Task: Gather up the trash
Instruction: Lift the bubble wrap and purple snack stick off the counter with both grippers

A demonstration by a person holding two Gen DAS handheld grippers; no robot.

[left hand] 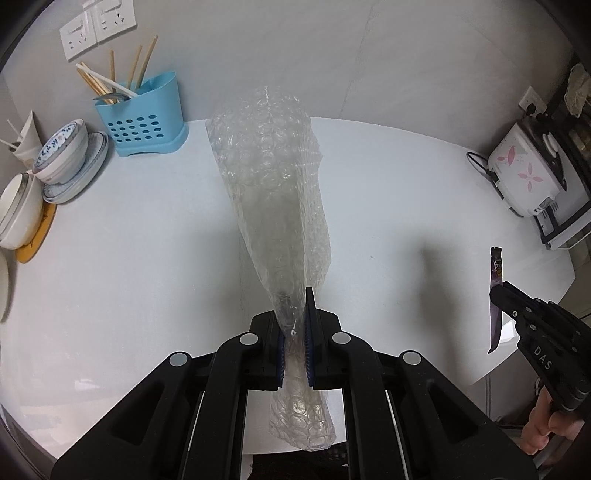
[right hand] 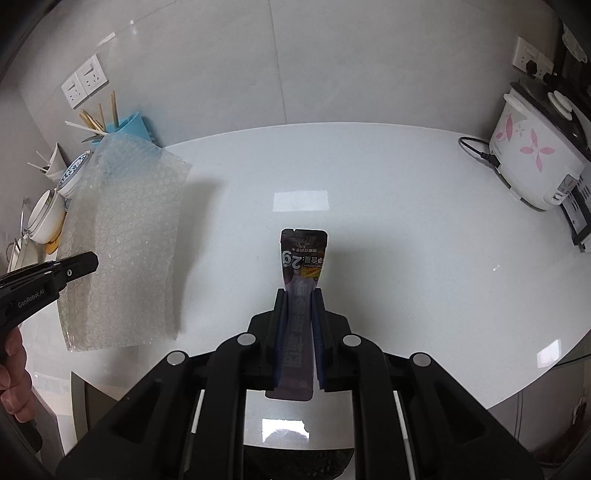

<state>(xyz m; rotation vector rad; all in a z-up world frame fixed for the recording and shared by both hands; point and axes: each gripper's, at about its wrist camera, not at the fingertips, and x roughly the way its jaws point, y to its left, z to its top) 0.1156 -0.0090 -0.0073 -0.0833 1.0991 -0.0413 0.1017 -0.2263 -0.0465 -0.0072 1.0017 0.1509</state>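
The left gripper (left hand: 295,350) is clamped on a sheet of bubble wrap (left hand: 273,192), and the right gripper (right hand: 299,332) is clamped on a dark snack wrapper (right hand: 303,258). Both pieces hang in the air above the white counter (right hand: 406,221), the wrapper well to the right of the bubble wrap. No bin is visible. To do this step well, I think both grips should remain firm, and the long bubble wrap should stay clear of the blue utensil holder (left hand: 146,118) behind it.

A glossy white countertop (right hand: 406,206) meets pale grey wall panels (right hand: 332,66) bearing white sockets (left hand: 98,27), lit apparently from overhead.
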